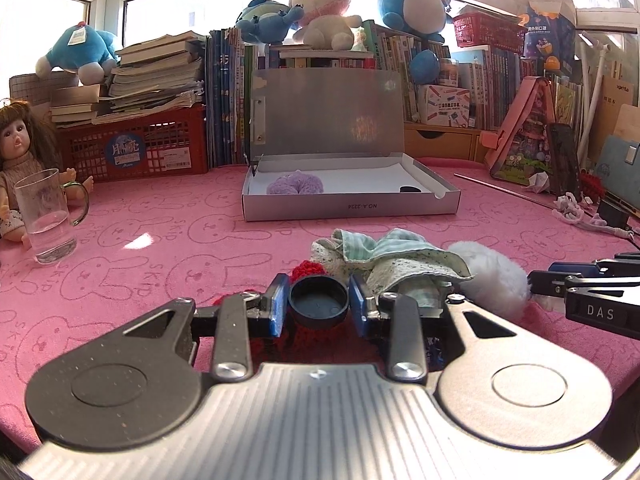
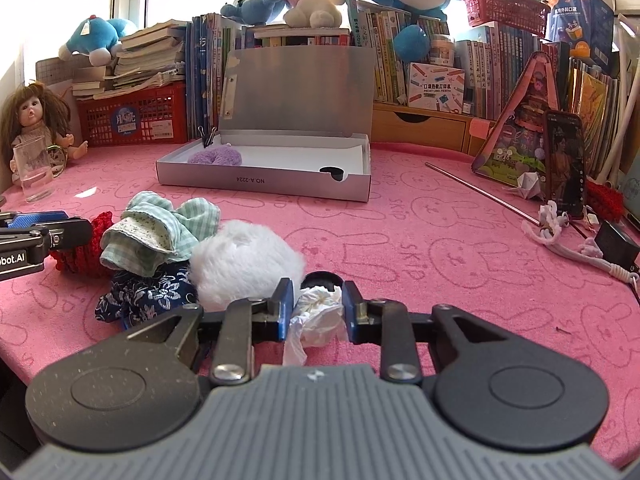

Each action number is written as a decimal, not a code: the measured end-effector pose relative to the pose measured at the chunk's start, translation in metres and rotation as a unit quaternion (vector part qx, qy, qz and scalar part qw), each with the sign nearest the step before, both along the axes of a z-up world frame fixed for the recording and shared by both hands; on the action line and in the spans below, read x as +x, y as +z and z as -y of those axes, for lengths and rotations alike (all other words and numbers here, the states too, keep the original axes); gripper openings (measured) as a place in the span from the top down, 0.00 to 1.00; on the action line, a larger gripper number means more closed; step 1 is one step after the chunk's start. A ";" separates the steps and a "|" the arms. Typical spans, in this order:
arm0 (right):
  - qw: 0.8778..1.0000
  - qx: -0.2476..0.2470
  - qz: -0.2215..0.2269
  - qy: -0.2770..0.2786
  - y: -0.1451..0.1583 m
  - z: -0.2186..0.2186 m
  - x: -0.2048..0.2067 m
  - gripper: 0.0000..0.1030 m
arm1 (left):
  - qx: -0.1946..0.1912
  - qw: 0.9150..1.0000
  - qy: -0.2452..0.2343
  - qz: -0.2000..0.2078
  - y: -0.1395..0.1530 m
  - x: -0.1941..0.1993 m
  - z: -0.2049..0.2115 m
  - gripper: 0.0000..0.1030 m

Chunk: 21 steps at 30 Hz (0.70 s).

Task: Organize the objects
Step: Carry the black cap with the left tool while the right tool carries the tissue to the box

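My left gripper (image 1: 319, 306) is shut on a small black round cap (image 1: 319, 300), held just above the pink tablecloth. My right gripper (image 2: 319, 310) is shut on a crumpled white tissue (image 2: 320, 314); a black lid (image 2: 323, 280) lies just beyond it. Between the two grippers sits a pile: a green checked cloth (image 1: 384, 256) (image 2: 160, 232), a white fluffy ball (image 1: 492, 280) (image 2: 248, 260), a red knitted piece (image 2: 86, 252) and a dark floral cloth (image 2: 148, 294). Further back, an open grey box (image 1: 348, 206) (image 2: 260, 180) holds a purple scrunchie (image 1: 295, 184) (image 2: 215, 156).
A glass mug (image 1: 48, 216) and a doll (image 1: 20, 140) stand at the left. Books, a red basket (image 1: 132, 148) and plush toys line the back. On the right lie a thin metal rod (image 2: 480, 190), a propped phone (image 2: 566, 160), a white cord (image 2: 560, 232) and a black adapter (image 2: 618, 244).
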State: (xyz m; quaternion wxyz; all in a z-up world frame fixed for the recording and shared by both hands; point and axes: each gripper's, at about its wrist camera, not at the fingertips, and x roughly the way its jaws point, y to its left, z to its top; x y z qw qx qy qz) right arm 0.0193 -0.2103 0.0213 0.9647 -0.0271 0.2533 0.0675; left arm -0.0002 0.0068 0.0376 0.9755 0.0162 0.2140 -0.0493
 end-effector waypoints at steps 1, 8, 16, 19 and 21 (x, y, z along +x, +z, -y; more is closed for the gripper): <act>1.000 0.001 0.001 -0.001 0.000 0.001 -0.001 0.71 | 0.000 1.000 0.001 0.001 0.000 0.001 0.000 0.63; 1.000 0.016 0.014 0.001 0.011 0.004 0.005 0.72 | -0.019 1.000 0.001 -0.001 0.006 0.012 -0.003 0.63; 0.999 0.034 0.014 0.000 0.020 0.008 0.027 0.73 | -0.027 1.000 -0.004 0.008 0.021 0.036 -0.006 0.63; 0.999 0.047 0.013 -0.004 0.027 0.013 0.041 0.73 | -0.031 0.999 -0.008 0.011 0.030 0.054 -0.008 0.63; 0.998 0.060 0.012 -0.008 0.032 0.017 0.053 0.73 | -0.033 0.999 -0.010 0.012 0.035 0.067 -0.010 0.63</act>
